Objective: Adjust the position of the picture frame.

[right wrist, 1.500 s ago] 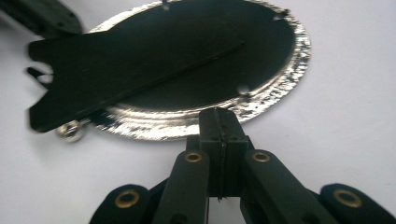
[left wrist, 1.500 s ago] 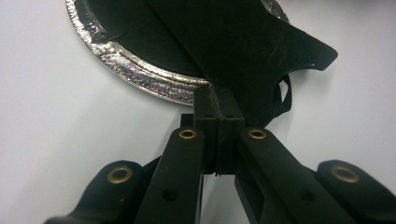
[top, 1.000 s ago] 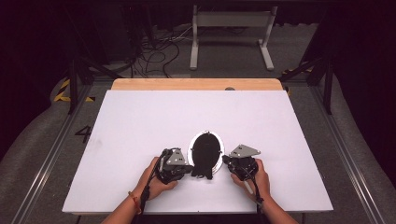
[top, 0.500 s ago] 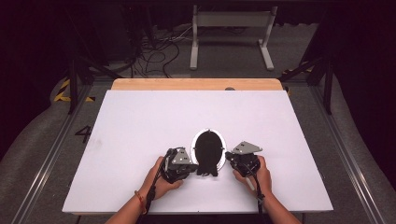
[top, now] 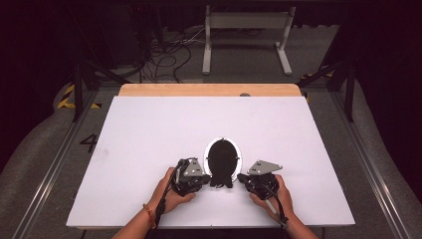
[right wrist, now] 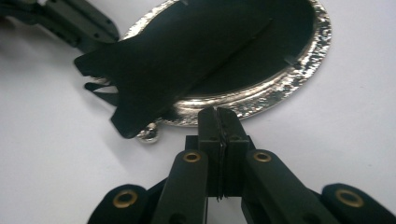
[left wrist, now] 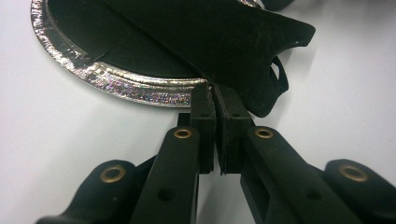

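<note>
**Black panel pinched over oval frame**

Both grippers hold a black backing panel [left wrist: 224, 42] over a silver oval frame [top: 222, 158], lying at the table's [top: 149, 129] 6 o'clock edge. The left gripper [left wrist: 215, 95] pinches its 7 o'clock edge; the right gripper [right wrist: 218, 116] grips thin black material at 5 o'clock. Likely next: seat or lift it evenly. Hands flank it, low.

A white table top [top: 149, 139] fills the middle of the room, with a strip of bare wood [top: 209, 89] along its far edge. Beyond it the grey floor [top: 239, 55] carries a tangle of black cables [top: 169, 57] and a pale metal stand [top: 247, 35] on two feet. Metal rails [top: 50, 164] run along the floor on both sides of the table. Yellow and black tape [top: 67, 97] marks the floor at the left. The back of the room is dark.
</note>
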A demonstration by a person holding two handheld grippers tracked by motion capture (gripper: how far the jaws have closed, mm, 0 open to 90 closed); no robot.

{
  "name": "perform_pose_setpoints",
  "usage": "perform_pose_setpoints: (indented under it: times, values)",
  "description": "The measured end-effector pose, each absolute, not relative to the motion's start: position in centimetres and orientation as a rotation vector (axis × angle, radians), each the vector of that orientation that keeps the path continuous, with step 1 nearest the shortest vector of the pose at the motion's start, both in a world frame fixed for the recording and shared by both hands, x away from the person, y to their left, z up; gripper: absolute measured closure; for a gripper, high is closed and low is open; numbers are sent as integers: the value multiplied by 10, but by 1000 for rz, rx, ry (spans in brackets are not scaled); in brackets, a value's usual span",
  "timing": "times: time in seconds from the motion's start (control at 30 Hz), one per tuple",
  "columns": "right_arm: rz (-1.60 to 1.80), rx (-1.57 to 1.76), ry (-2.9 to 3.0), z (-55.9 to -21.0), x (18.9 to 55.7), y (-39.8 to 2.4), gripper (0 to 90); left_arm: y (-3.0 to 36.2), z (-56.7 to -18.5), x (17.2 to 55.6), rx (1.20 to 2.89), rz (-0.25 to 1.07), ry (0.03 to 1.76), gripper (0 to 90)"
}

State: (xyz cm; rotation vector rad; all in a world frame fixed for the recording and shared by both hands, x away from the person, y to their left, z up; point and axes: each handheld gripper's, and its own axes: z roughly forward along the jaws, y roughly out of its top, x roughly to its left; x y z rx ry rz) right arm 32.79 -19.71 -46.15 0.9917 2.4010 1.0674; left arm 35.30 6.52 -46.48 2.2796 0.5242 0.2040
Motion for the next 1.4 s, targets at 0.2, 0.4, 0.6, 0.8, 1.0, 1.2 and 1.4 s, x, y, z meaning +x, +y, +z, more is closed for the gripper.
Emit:
perform_pose_setpoints:
  times: [0.2,0.4,0.6,0.8,1.0,1.2,1.4]
  values:
    - [1073,990,2397,-462,327,-195,899,65,-465,354,2279,202,531,868]
    - [1065,980,2398,-462,328,-194,900,64,-465,355,2280,197,522,868]
    - [1068,979,2397,-462,325,-192,900,64,-465,355,2283,202,516,865]
    - [1058,933,2416,-462,318,-184,900,64,-464,356,2289,220,507,864]
    - [1065,961,2404,-463,321,-184,900,63,-464,361,2285,217,518,873]
    - [1086,978,2404,-463,323,-185,900,62,-464,362,2281,215,526,875]
    - [1073,971,2411,-460,324,-189,854,67,-461,360,2284,254,524,810]
